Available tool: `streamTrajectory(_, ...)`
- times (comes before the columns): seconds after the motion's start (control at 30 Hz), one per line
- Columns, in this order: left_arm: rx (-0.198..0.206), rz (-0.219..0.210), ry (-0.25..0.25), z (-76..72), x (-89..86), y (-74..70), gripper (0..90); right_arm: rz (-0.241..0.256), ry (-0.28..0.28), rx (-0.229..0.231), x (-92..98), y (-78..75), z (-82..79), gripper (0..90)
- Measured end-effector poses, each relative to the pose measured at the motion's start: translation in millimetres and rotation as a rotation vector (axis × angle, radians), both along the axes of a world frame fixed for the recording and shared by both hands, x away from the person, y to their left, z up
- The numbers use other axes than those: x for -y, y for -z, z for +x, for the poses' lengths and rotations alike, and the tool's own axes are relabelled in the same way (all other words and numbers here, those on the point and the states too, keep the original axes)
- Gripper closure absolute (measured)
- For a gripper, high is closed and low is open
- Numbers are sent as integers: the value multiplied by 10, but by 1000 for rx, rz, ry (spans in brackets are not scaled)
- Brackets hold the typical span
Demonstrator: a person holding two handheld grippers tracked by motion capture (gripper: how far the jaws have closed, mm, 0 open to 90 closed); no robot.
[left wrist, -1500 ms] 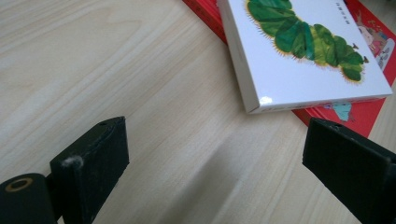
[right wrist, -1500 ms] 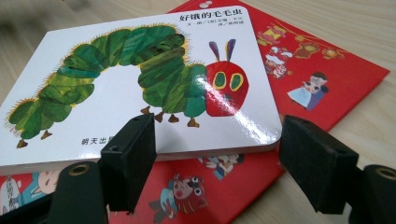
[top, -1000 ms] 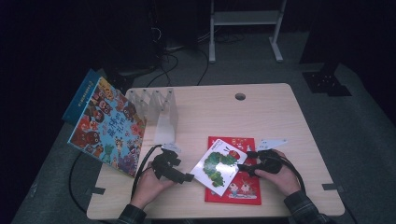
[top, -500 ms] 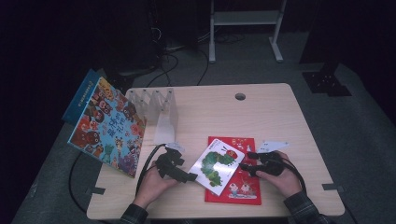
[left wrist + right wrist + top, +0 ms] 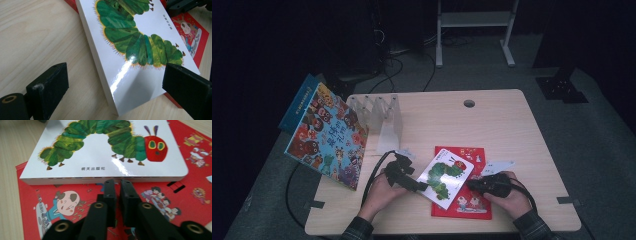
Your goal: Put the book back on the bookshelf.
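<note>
A glossy white caterpillar board book (image 5: 445, 177) overlaps a flat red picture book (image 5: 472, 200) near the pale wooden bench's (image 5: 492, 125) front edge. The left claw (image 5: 117, 87) straddles its corner, spread; the right claw (image 5: 117, 187), pressed together, meets its thick edge.

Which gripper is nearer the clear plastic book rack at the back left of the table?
Left. The left gripper sits just in front of the clear plastic book rack; the right gripper lies farther right, beyond the white caterpillar book.

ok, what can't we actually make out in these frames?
- Red book: middle of its cover hidden under the caterpillar book in all views.
- Caterpillar book's head end: cut off by the top edge in the left gripper view.
- Blue book: mostly hidden behind the colourful picture book, high view.
- Cover text: too small, high view.
</note>
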State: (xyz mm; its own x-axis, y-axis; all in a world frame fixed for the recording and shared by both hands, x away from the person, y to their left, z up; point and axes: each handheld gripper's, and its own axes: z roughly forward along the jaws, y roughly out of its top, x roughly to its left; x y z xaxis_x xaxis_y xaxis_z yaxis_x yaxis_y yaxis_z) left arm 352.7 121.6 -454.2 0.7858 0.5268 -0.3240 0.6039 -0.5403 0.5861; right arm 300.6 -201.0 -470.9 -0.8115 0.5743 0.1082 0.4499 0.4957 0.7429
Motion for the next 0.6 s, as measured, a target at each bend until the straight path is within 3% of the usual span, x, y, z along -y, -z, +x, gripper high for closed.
streamTrajectory(0.1, -8, 0, 10, 17, 29, 15, 54, 0, -11, -3, -26, 2, -4, 890)
streamTrajectory(0.6, -25, 19, 36, 35, 167, 82, 50, 1, -23, -2, -83, 4, 5, 891)
